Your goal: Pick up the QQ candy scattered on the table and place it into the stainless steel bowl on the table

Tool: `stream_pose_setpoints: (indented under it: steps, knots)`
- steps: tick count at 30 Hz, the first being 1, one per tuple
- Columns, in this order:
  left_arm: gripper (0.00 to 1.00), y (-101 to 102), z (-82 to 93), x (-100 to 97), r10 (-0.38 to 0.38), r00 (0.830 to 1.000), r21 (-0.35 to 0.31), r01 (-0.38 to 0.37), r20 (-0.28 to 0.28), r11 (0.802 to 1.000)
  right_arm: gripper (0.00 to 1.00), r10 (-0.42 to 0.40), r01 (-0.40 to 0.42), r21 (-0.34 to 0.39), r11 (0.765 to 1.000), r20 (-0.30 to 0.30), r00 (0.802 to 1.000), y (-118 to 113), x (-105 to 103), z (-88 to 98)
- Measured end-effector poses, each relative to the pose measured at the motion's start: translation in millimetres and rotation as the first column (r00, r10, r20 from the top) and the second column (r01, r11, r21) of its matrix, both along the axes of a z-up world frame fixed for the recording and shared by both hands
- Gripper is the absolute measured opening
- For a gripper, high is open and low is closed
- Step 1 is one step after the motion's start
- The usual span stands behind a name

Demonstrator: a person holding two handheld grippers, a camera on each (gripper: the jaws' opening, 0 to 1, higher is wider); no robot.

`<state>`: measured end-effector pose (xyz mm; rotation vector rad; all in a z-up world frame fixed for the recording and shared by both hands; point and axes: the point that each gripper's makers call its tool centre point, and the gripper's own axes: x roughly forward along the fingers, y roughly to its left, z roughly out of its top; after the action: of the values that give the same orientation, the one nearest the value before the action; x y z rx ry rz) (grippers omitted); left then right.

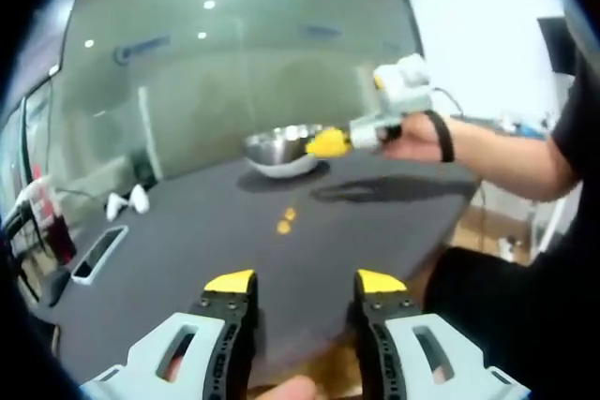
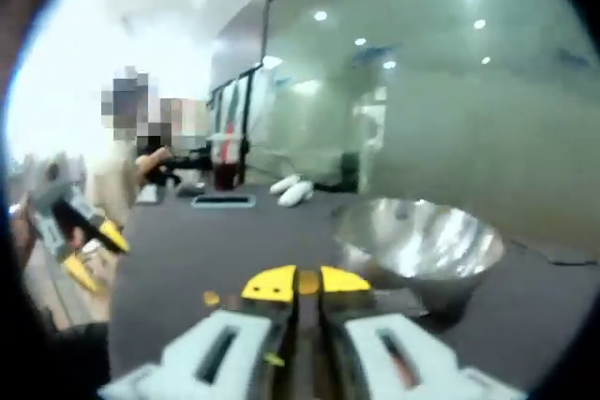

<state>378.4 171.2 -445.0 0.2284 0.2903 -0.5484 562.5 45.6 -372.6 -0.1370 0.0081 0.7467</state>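
Two small orange QQ candies lie close together on the dark grey table, ahead of my left gripper, which stands open and empty above the near edge. The stainless steel bowl sits at the far side. My right gripper, held by a hand, hovers right beside the bowl's rim. In the right gripper view, my right gripper is shut on an orange candy, with the bowl just ahead to the right. Another candy lies on the table to the left. The left gripper shows open at far left.
A phone and white objects lie near the table's left side. A red drink cup stands at the far end. A glass wall runs behind the table. People stand beyond the table's end.
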Motion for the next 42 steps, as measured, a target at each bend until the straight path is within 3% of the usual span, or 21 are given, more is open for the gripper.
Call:
stream_pose_setpoints:
  steps: [3, 7, 8, 10, 13, 16, 17, 21, 33, 42]
  knots:
    - [0.42, -2.9, 1.7, -0.5, -0.01, 1.0, -0.004, 0.01, 0.005, 1.0, 0.09, -0.088, 0.086, 0.038, 0.996, 0.039, 0.995, -21.5, 17.4, 20.5]
    - [0.42, -2.4, 0.4, -0.3, -0.006, 1.0, -0.003, 0.006, 0.001, 1.0, 0.09, -0.226, 0.225, 0.025, 0.974, 0.049, 0.973, -48.8, 45.0, 21.5]
    - [0.42, -2.6, 0.2, -0.6, -0.006, 1.0, -0.003, 0.006, 0.001, 1.0, 0.09, -0.238, 0.237, 0.026, 0.971, 0.059, 0.969, -50.7, 49.4, 21.2]
    - [0.42, -3.7, -0.2, -1.0, -0.008, 1.0, -0.003, 0.008, -0.001, 1.0, 0.09, -0.259, 0.259, 0.029, 0.966, 0.012, 0.966, -52.1, 58.7, 12.7]
    - [0.42, -5.0, 0.4, -1.2, -0.011, 1.0, -0.004, 0.011, 0.0, 1.0, 0.1, -0.265, 0.264, 0.056, 0.963, 0.011, 0.964, -50.3, 69.1, 16.7]
    - [0.42, -4.9, 5.1, -2.1, -0.02, 1.0, -0.028, 0.02, 0.002, 0.999, 0.25, -0.25, 0.249, 0.07, 0.966, 0.016, 0.968, -46.3, 74.3, 22.2]
    - [0.42, -3.8, 5.8, -2.1, -0.018, 1.0, -0.03, 0.018, 0.004, 0.999, 0.28, -0.25, 0.248, 0.081, 0.965, 0.013, 0.968, -45.7, 72.1, 22.4]
    - [0.42, 3.0, 5.8, 0.4, 0.001, 1.0, -0.037, -0.001, 0.005, 0.999, 0.25, -0.268, 0.266, 0.093, 0.96, 0.012, 0.963, -48.8, 72.5, 23.1]
    - [0.42, 0.4, 0.9, 3.0, -0.008, 1.0, -0.021, 0.008, -0.005, 1.0, 0.24, -0.224, 0.224, 0.098, 0.97, -0.008, 0.974, -45.6, 64.3, 22.8]
    - [0.42, -0.3, -1.0, 4.1, -0.009, 1.0, -0.02, 0.009, -0.008, 1.0, 0.23, -0.161, 0.162, 0.097, 0.982, -0.009, 0.987, -41.8, 37.7, 10.1]
